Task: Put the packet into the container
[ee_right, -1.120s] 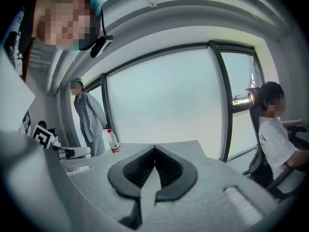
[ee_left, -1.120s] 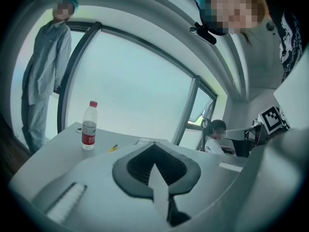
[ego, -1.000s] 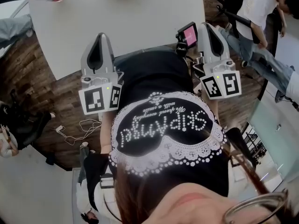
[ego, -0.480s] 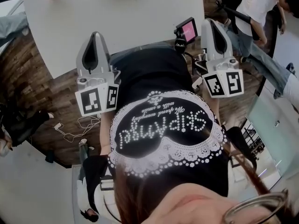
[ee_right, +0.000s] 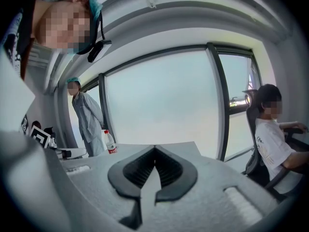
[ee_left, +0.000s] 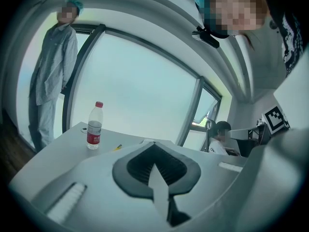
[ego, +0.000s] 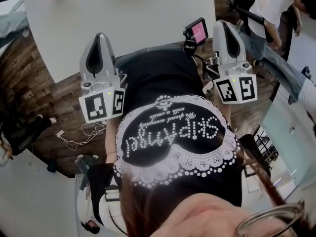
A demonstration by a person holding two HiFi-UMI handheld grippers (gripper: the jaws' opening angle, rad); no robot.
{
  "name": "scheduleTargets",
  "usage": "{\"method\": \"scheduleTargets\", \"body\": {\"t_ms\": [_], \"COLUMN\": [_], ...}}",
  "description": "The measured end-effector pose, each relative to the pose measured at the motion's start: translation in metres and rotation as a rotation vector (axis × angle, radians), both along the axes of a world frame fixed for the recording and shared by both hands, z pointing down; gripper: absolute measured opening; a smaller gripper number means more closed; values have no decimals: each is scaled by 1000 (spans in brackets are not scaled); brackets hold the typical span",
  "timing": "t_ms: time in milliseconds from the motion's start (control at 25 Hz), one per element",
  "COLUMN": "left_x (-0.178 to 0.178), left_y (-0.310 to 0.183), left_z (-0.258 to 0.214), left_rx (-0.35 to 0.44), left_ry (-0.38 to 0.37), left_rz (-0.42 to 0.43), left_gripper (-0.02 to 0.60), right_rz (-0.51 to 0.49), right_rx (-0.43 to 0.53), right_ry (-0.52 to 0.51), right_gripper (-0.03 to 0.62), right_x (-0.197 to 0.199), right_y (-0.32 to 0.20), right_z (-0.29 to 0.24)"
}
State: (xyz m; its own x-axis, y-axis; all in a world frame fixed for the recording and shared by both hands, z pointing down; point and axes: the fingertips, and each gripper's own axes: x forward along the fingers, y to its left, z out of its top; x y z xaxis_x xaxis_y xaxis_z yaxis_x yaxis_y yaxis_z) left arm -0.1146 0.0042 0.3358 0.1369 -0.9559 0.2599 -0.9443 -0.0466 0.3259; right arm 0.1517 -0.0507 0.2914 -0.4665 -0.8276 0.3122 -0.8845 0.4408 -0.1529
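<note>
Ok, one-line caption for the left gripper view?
Left tongs shut and empty, pointing across a white table toward a water bottle.

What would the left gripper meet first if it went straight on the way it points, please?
Probably the white table top; the left gripper tilts slightly down over it, and the water bottle stands aside.

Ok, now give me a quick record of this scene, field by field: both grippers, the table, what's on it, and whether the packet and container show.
left gripper: jaws together, nothing between them, pointing toward the table
right gripper: jaws together, nothing between them, pointing toward the table
table: white, in front of the person
bottle: upright at the table's far corner, red cap and label
packet: not in view
container: not in view
task stage: nothing picked up yet
</note>
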Motion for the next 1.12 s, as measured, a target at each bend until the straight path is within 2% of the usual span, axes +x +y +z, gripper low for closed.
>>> {"method": "scheduleTargets", "body": {"t_ms": [1120], "left_x": [-4], "left_y": [3], "left_z": [-2], "left_rx": [15], "left_ry": [-4], "left_rz": [-18], "left_gripper": [3], "right_rz": [-16], "right_rx": [8], "right_ry": [-9], "right_gripper": [-5], "right_x": [-5], "right_y": [2], "right_z": [1]}}
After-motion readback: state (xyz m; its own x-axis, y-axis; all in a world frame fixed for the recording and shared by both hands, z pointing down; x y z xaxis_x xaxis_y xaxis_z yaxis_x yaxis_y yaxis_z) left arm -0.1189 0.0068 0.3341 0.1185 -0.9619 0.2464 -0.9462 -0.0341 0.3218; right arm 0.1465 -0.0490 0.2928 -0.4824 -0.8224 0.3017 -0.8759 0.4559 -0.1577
